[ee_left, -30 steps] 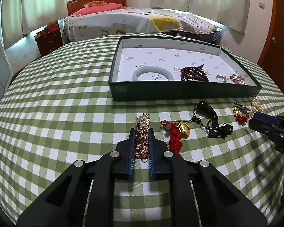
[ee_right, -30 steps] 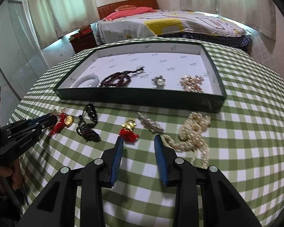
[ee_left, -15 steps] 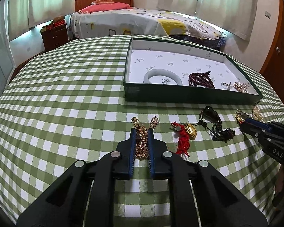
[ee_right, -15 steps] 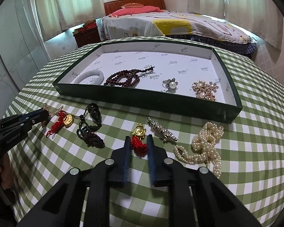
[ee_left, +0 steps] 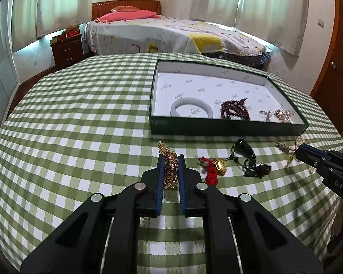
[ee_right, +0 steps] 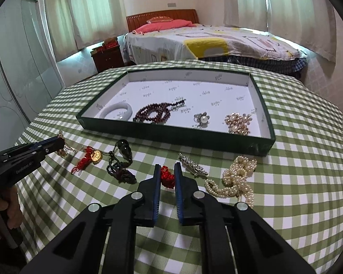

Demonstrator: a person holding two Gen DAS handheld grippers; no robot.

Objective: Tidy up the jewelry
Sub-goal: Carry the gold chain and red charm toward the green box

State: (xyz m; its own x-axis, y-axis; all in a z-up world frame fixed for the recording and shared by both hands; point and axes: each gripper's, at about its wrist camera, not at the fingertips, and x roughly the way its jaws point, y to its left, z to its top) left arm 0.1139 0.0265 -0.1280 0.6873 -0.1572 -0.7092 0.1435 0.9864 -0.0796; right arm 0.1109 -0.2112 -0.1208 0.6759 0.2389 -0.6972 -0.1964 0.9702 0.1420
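- Left wrist view: the left gripper (ee_left: pixel 170 159) is clamped on a gold chain (ee_left: pixel 170 171), which bunches between its blue pads (ee_left: pixel 159 173) above the green checked tablecloth (ee_left: pixel 80 125).
- To the right on the cloth lie a red-corded gold charm (ee_left: pixel 213 167) and a dark cord pendant (ee_left: pixel 249 159).
- The right gripper (ee_left: pixel 300 151) enters at the right edge, with a small gold-and-red piece hanging at its tip.
- Beyond them stands the green tray (ee_left: pixel 226 129); inside it lie a white bangle (ee_left: pixel 191 110), a dark red bead strand (ee_left: pixel 235 112) and a pearl cluster (ee_left: pixel 283 115), all near the front wall.
- Right wrist view: the right gripper (ee_right: pixel 167 171) has just been closing; its pads (ee_right: pixel 156 180) now pinch a red knotted charm (ee_right: pixel 167 178).
- Just beside it lie a rhinestone brooch (ee_right: pixel 193 165) and a heap of pearl necklace (ee_right: pixel 236 180).
- The left gripper (ee_right: pixel 57 142) shows at the left edge, held in a hand (ee_right: pixel 10 207).
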